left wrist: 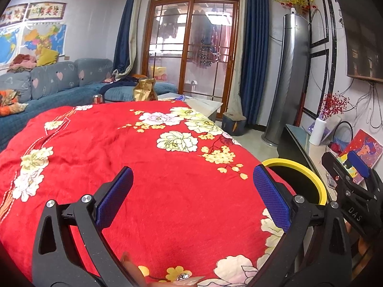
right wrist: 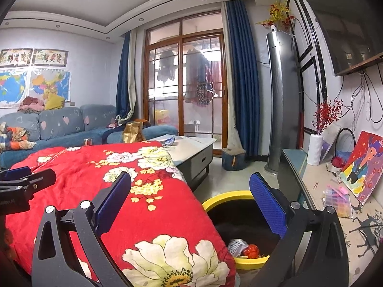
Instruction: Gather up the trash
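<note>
A red floral blanket (left wrist: 148,172) covers the table in front of me. My left gripper (left wrist: 192,174) hovers over it, open, with nothing between its blue pads. A shiny scrap of wrapper (left wrist: 184,278) and a fingertip show at the bottom edge of the left wrist view. A black bin with a yellow rim (right wrist: 225,197) stands on the floor at the blanket's right edge. Inside it lie a crumpled silver wrapper (right wrist: 235,246) and a red-orange piece (right wrist: 251,251). My right gripper (right wrist: 190,179) is open and empty, its right finger over the bin.
A gold bag (right wrist: 132,132), a small can (right wrist: 87,141) and a blue wrapper (right wrist: 168,141) sit at the far end near the grey coffee table (right wrist: 198,157). A blue sofa (right wrist: 62,129) runs along the left. The TV cabinet (right wrist: 318,191) with vase and painting lines the right.
</note>
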`<state>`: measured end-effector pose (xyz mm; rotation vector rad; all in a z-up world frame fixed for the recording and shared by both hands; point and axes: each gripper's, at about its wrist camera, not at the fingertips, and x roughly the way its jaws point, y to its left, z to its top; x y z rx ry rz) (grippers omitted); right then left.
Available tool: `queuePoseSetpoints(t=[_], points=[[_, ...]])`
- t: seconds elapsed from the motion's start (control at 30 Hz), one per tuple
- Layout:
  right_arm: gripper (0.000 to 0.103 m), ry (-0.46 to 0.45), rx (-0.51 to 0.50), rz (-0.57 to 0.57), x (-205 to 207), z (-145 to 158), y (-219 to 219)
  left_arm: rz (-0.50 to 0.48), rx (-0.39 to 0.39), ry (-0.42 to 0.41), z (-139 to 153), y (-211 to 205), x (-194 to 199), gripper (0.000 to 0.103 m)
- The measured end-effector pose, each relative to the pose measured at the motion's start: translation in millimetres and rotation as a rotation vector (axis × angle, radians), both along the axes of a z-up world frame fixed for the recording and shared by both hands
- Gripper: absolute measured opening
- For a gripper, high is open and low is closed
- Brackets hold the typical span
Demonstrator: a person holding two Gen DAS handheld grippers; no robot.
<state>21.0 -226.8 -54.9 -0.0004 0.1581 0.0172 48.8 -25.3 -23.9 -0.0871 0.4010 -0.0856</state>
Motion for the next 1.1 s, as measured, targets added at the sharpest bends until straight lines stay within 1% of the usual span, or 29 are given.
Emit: queuePoseSetpoints(t=[0.17, 1.1], points=[[0.096, 0.008, -0.01, 0.006, 1.1, -1.2, 4.8, -0.001, -0.008, 0.014, -2.3, 3.1, 2.3, 0.092], [0.096, 0.012, -0.01, -0.003, 2.7, -1.2, 3.6, -0.002, -0.011, 0.017, -3.2, 3.4, 1.9, 0.092]])
